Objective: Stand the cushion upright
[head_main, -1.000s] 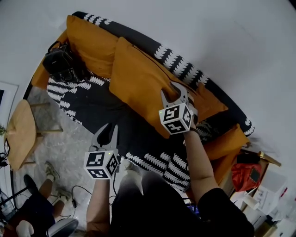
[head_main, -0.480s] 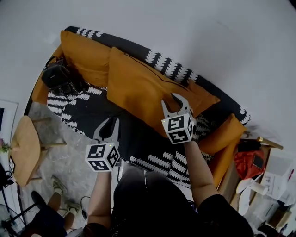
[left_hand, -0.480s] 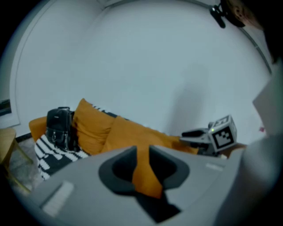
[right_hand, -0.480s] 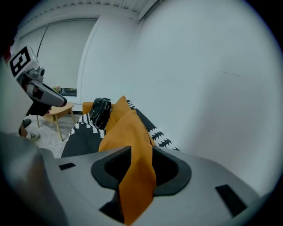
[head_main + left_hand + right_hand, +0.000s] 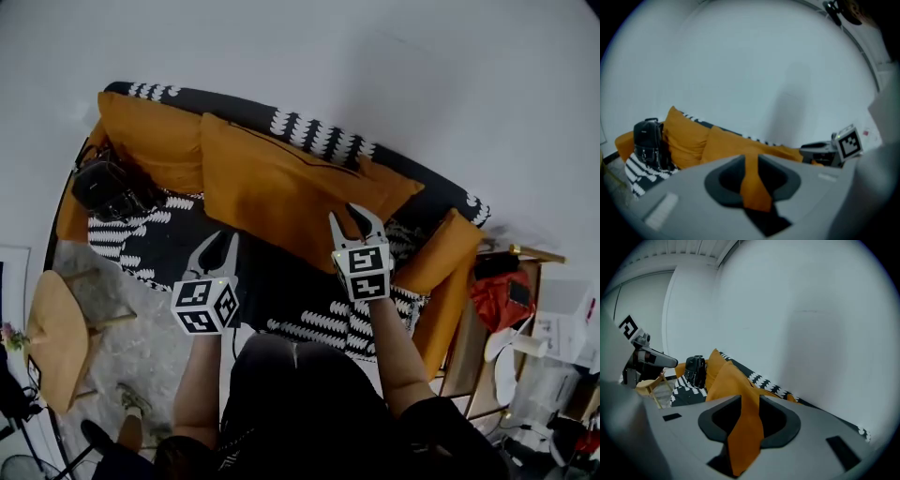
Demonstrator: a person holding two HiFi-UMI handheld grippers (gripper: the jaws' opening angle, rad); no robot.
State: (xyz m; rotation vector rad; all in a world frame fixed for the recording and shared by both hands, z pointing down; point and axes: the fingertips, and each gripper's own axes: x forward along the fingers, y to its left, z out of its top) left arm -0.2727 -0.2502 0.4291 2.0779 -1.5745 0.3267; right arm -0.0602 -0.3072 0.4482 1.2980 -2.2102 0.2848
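The left claw is released, its jaws spread wide with nothing between them. The right claw is also released. Its jaws have just been narrowing, but they grip nothing, and orange fabric shows only beyond the gap.

The cushion stands leaning on the back of the sofa, ahead of both claws. Its lower right edge is just past the right claw's tips. Its lower left corner is ahead and to the right of the left claw, and apart from it.

A bare stretch of seat lies between the two claws. A black bag sits well to the left of the left claw. An orange armrest rises near the right of the right claw.

The seat cover is black with white patterned bands. A plain white wall stands behind the sofa. A small wooden table stands on the grey floor, back and left of the left claw.
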